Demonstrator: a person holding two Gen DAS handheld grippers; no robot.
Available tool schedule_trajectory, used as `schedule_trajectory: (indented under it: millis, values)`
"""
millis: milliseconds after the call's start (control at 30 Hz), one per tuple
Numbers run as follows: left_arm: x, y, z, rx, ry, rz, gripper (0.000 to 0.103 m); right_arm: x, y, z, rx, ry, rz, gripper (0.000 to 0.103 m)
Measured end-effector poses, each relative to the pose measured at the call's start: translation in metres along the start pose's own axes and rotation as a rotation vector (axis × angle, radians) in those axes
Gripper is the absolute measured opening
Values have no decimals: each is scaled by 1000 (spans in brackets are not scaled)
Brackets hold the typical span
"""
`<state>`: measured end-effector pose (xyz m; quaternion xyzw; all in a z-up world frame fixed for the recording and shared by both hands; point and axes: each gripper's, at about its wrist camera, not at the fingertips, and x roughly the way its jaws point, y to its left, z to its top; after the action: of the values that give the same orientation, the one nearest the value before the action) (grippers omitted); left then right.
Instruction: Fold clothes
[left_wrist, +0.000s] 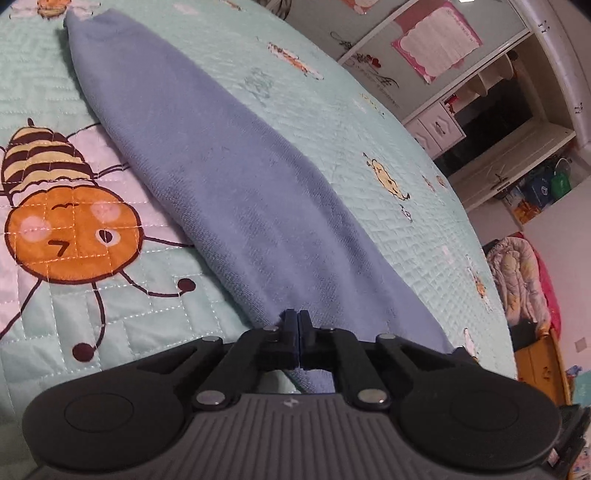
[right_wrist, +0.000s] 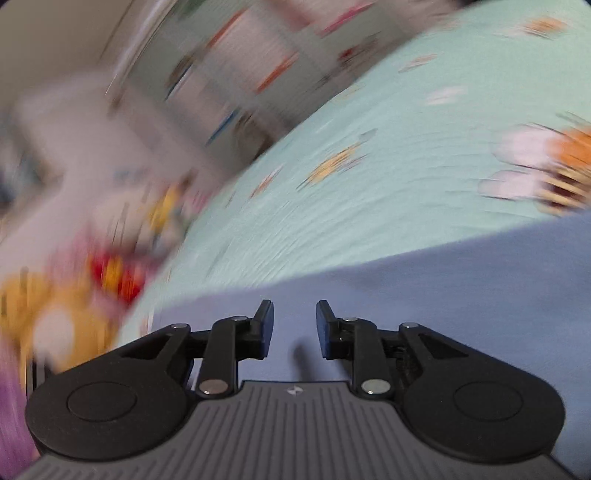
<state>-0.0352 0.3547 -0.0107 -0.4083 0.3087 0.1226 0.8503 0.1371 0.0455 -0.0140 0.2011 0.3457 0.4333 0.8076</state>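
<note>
Blue garment (left_wrist: 236, 192) lay folded long on the bed (left_wrist: 369, 122); left claw (left_wrist: 294, 325) clenched at six o'clock, right claw (right_wrist: 294, 325) released.

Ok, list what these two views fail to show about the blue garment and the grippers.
- Left wrist view: the left gripper body hides the blue garment near edge; whether cloth is pinched cannot be told.
- Right wrist view: motion blur smears the room; the right gripper body and frame edge cut off the garment.

One blue garment (left_wrist: 229, 177), one quilted bedspread (left_wrist: 369, 122), two hand-held grippers, perhaps one wardrobe (left_wrist: 480, 92).
</note>
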Motion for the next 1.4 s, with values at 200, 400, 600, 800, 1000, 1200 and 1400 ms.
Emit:
schedule_trajectory:
  millis: [200,400,600,800,1000,1200,1400]
  values:
    - [-3,-12,0,71,-4,53,6,69,7,25,-18,251,-4,0]
    - [0,-15,4,131,-6,74,6,47,-19,51,70,63,-163,3]
    - [-1,-23,-2,202,-29,107,6,88,41,24,-36,229,47,7]
    - [0,-27,-8,233,-64,125,6,70,7,29,152,71,-85,0]
    - [2,-32,-11,270,-81,147,6,40,35,11,84,108,10,23]
    - [4,-37,-10,291,-72,172,6,30,1,10,176,67,-112,0]
    - [6,-41,-11,304,-75,193,6,-19,6,2,176,-34,-134,28]
